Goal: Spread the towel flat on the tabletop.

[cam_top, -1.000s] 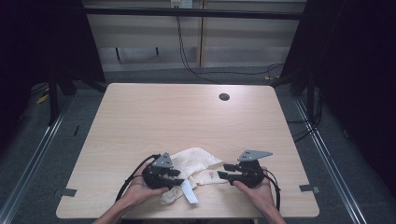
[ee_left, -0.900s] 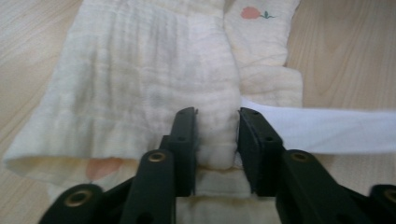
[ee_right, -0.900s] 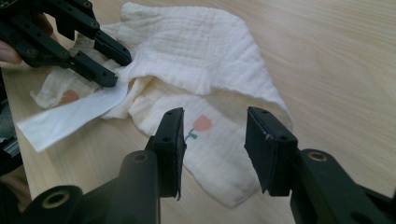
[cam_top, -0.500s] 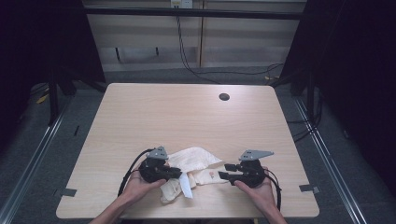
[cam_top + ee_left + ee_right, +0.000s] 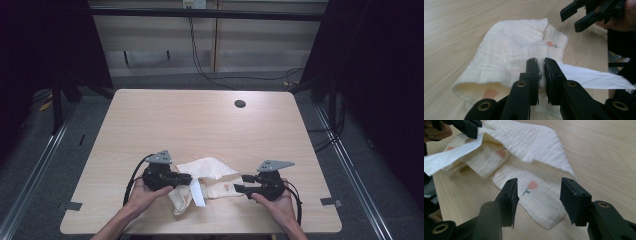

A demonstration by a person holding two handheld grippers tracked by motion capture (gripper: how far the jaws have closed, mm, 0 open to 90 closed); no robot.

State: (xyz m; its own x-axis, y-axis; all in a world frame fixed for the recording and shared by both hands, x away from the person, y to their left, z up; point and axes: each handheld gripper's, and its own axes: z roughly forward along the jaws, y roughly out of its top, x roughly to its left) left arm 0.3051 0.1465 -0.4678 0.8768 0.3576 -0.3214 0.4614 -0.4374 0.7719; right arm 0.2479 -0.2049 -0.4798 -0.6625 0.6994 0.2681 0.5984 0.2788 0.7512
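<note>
A cream muslin cloth (image 5: 207,169) with pink tulip prints lies crumpled at the table's near edge. A white strip (image 5: 197,193) hangs from it. My left gripper (image 5: 189,178) has just closed its jaws and is shut on a fold of the cloth (image 5: 509,45), with the strip (image 5: 594,77) trailing to the right of its fingers (image 5: 540,67). My right gripper (image 5: 240,183) has just been opening. It stands open (image 5: 539,192) over a flat corner of the cloth (image 5: 536,142), and its pads do not press the tulip print lying between them.
The light wooden table (image 5: 200,125) has a small black round hole (image 5: 240,104) near its far edge. Dark floor, metal rails and cables surround it. The person's hands come in from the near edge.
My left gripper closed on the cloth fold and drew it slightly left and up. My right gripper kept its place while its jaws widened.
</note>
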